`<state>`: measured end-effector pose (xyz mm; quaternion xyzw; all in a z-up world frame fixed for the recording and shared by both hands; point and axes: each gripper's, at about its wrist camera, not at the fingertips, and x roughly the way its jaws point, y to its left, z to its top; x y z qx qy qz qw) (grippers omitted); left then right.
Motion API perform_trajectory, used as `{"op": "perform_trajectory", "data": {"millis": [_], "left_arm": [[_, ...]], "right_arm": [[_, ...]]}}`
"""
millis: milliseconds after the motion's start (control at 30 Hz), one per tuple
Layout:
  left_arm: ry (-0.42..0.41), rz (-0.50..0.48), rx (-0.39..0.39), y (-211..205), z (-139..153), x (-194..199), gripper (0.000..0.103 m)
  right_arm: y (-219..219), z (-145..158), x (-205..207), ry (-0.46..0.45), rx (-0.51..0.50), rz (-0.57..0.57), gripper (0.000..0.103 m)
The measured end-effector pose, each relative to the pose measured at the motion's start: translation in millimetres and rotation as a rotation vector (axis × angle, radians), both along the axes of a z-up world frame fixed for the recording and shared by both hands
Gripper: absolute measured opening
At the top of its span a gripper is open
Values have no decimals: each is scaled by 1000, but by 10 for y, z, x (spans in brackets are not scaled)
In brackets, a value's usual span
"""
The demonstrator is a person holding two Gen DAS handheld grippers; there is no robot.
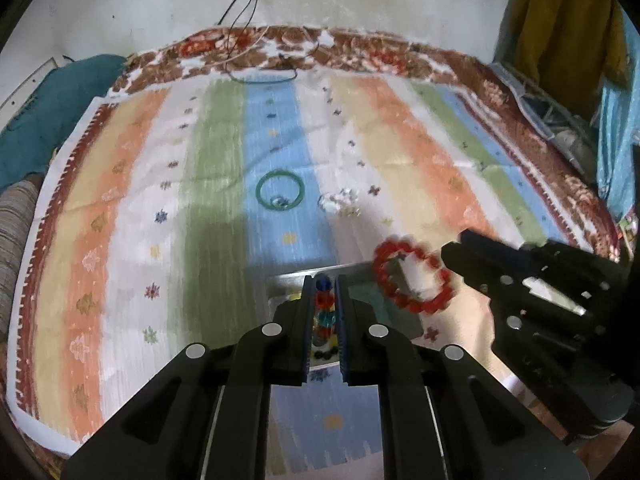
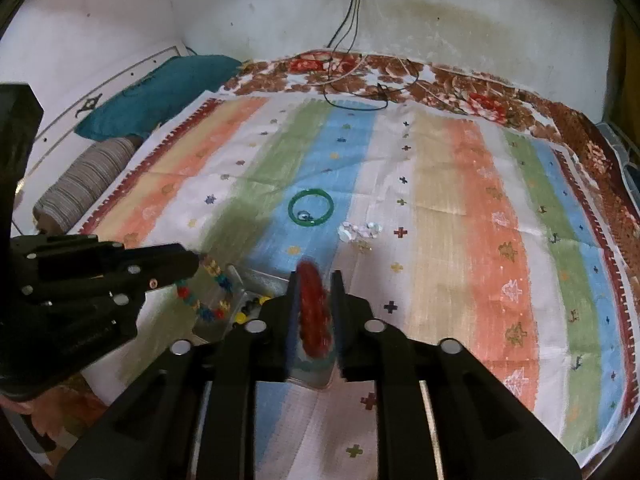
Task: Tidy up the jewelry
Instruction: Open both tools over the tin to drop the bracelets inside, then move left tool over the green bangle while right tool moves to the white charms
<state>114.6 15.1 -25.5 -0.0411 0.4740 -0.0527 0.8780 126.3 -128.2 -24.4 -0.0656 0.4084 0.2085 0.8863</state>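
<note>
Over the metal tray [image 2: 260, 280] near the bed's front edge, the left gripper [image 1: 324, 308] pinches a multicoloured bead bracelet [image 1: 323, 306]; the right gripper [image 2: 316, 312] brackets a red bead bracelet [image 2: 314, 312], jaws slack; it could slip and miss the tray.

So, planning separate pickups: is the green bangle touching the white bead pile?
Apart. The right wrist view shows bare striped cloth between the green bangle and the white bead pile.
</note>
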Motion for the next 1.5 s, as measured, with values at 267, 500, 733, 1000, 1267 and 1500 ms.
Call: {"op": "perform_trajectory", "data": {"millis": [267,500,733,1000,1267,1500], "left_arm": [[-11,92,27,181,-7,118,40],[3,146,0,333,-57,257,52],[2,149,22,350,-99,380,59],[10,153,41,389,-144,544,70],[26,168,53,453,-248,736,76],[39,183,53,506,-378,915,81]], "right_arm": [[-110,-54,124,10,-24,-50,42],[-132,-82,253,28,-22,-65,49],[-126,-116,355,43,-26,-75,59],[-107,-181,520,57,-32,-95,67],[-87,-320,708,77,-55,-118,72],[-122,-386,898,91,-44,-156,72]]}}
